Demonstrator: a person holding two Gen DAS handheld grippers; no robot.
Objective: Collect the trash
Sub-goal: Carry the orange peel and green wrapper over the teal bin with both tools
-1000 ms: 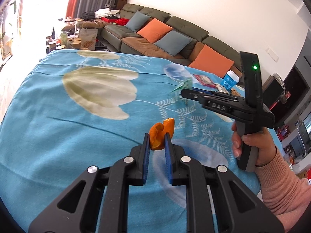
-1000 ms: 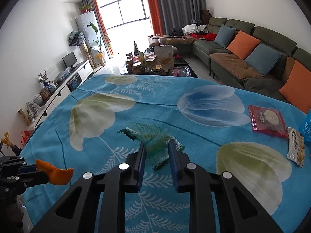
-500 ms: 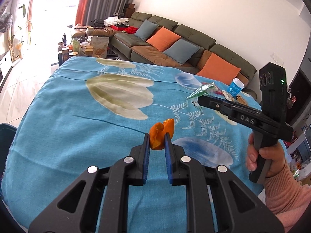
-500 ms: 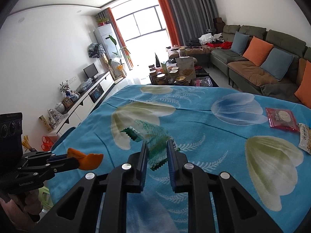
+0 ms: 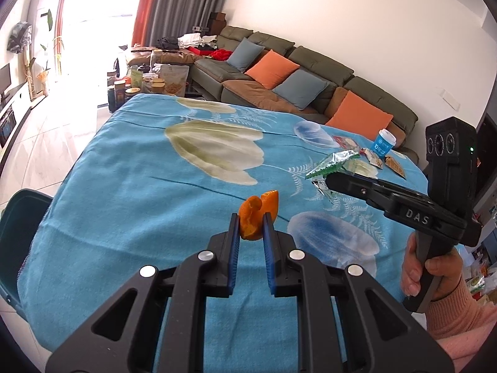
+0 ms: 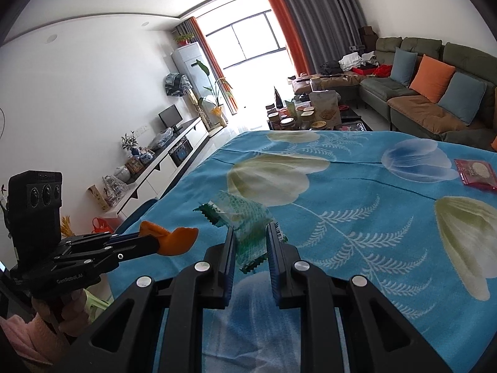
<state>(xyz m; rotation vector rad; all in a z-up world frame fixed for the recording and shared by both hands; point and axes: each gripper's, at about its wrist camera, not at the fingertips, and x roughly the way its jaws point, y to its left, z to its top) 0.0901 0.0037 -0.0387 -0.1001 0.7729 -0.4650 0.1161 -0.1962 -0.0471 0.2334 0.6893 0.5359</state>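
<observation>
My left gripper [image 5: 251, 227] is shut on a piece of orange peel [image 5: 257, 214], held above the blue flowered tablecloth [image 5: 139, 186]. In the right wrist view the same peel [image 6: 174, 237] sticks out of the left gripper [image 6: 155, 242] at lower left. My right gripper [image 6: 251, 242] is shut on a crumpled green and silver wrapper [image 6: 245, 220], lifted off the cloth. From the left wrist view that wrapper [image 5: 337, 163] juts from the right gripper's tip [image 5: 329, 180], held by a hand in a pink sleeve [image 5: 459, 298].
A dark green bin [image 5: 18, 227] stands at the table's left edge. At the far right of the cloth lie a red packet [image 6: 476, 174], snack wrappers [image 5: 372, 158] and a blue cup [image 5: 384, 144]. A sofa [image 5: 310, 74] and a cluttered coffee table [image 6: 307, 115] lie beyond.
Both grippers have lifted and swung left with their loads, toward the table's left edge. The green bin has come into the left wrist view. The wrapper has left the cloth.
</observation>
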